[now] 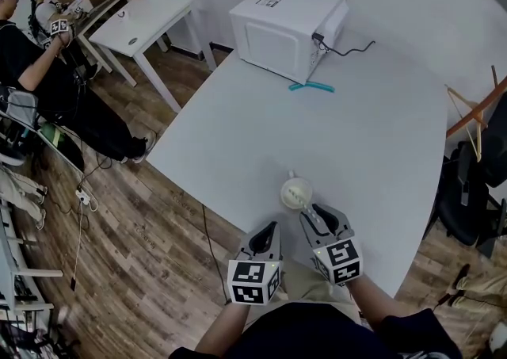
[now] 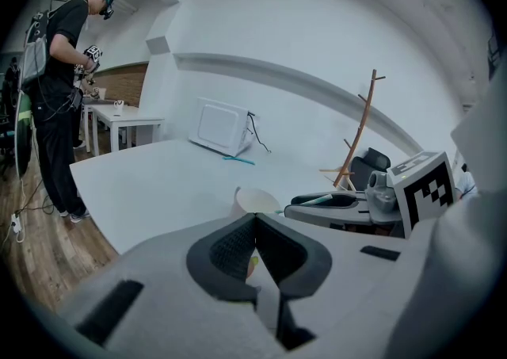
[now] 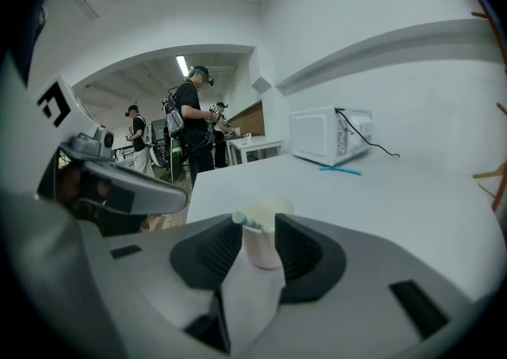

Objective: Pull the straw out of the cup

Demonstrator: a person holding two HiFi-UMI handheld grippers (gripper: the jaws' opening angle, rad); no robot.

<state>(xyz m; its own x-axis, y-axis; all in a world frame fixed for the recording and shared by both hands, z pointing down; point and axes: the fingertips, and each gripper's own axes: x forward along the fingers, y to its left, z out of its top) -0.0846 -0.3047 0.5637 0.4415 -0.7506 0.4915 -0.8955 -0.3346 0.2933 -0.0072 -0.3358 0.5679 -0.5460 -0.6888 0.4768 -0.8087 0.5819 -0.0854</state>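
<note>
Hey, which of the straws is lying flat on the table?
The teal straw beside the white microwave lies flat. The other straw stands in the white paper cup.

I am holding the left gripper (image 1: 269, 231) low and close to my body, its jaws pressed together at the tips. I am holding the right gripper (image 1: 315, 213) just beside it and slightly further forward, jaws standing apart. Both are pointing away from me.

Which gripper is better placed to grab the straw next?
Right. The right gripper is open, with the cup and straw just ahead; the left gripper is shut and farther away.
</note>
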